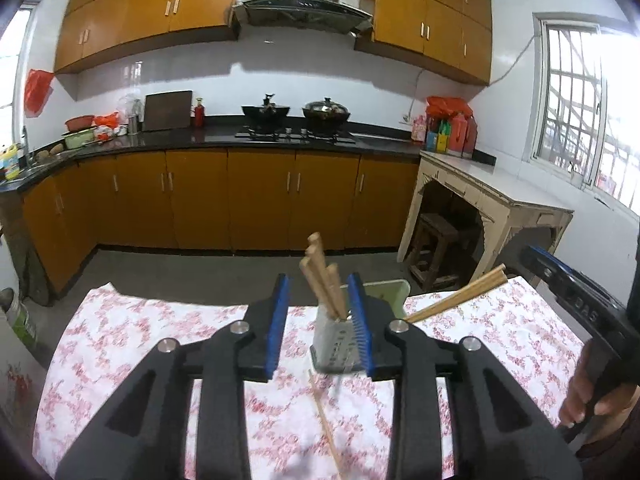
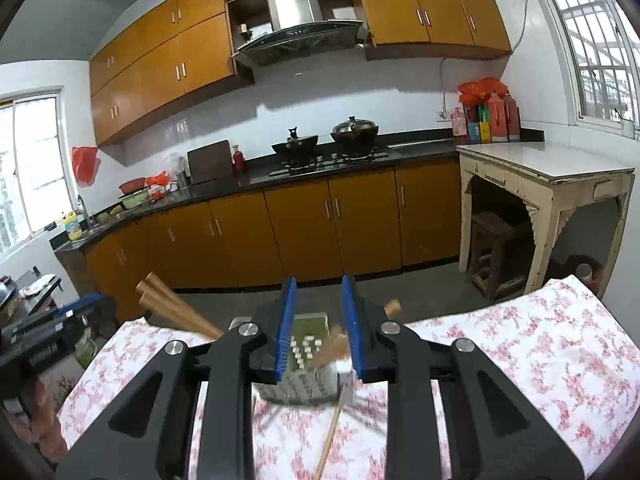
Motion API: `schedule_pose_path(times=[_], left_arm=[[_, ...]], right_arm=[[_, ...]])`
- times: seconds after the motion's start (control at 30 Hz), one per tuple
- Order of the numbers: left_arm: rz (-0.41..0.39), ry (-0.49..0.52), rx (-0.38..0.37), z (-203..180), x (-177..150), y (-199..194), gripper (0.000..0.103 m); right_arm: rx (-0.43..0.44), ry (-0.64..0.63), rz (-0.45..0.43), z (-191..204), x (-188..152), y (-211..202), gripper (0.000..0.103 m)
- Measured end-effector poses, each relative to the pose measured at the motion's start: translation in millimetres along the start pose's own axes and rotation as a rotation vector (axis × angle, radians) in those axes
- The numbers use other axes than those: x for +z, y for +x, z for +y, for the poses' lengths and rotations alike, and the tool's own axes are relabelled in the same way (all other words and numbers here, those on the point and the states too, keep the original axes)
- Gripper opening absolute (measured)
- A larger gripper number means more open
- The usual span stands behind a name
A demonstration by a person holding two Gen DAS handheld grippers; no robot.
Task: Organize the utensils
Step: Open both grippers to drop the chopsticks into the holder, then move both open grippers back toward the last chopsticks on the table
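A perforated metal utensil holder point(image 1: 334, 346) stands on the floral-cloth table point(image 1: 140, 340), with a green-lined compartment behind it. Several wooden chopsticks point(image 1: 320, 276) stand tilted in it; more lean out to the right point(image 1: 456, 298). One chopstick point(image 1: 326, 426) lies on the cloth in front. My left gripper point(image 1: 322, 328) is open, its right pad point(image 1: 360, 320) beside the holder. In the right wrist view the holder point(image 2: 308, 376) sits between the open jaws of my right gripper point(image 2: 318, 332), with chopsticks leaning left point(image 2: 176, 308) and right point(image 2: 336, 346). A loose chopstick point(image 2: 330, 436) lies below.
The other gripper shows at the right edge point(image 1: 576, 300) and at the left edge point(image 2: 52, 336). Beyond the table are the floor, orange cabinets point(image 1: 260, 200), a stove with pots point(image 1: 296, 116) and a white side table point(image 1: 492, 188) with a stool under it.
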State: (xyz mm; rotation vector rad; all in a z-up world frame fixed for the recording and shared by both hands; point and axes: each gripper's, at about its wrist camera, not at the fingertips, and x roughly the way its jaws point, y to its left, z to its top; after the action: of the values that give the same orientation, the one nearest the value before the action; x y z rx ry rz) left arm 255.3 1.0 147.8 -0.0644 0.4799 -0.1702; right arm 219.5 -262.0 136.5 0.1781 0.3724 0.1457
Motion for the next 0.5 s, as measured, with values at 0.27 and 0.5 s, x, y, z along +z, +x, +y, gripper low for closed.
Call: schedule_pose_path(times=[0.27, 0.5], left_arm=[[0.055, 0.02, 0.079, 15.5, -83.6, -18.5, 0.043], [0.224, -0.023, 0.124, 31.4, -157.8, 22.0, 0.045]], right_arm=[[-0.006, 0.034, 0.215, -12.7, -97.8, 10.8, 0.03], [-0.019, 0.04, 0.431, 0.7, -178.3, 58.6, 0.03]])
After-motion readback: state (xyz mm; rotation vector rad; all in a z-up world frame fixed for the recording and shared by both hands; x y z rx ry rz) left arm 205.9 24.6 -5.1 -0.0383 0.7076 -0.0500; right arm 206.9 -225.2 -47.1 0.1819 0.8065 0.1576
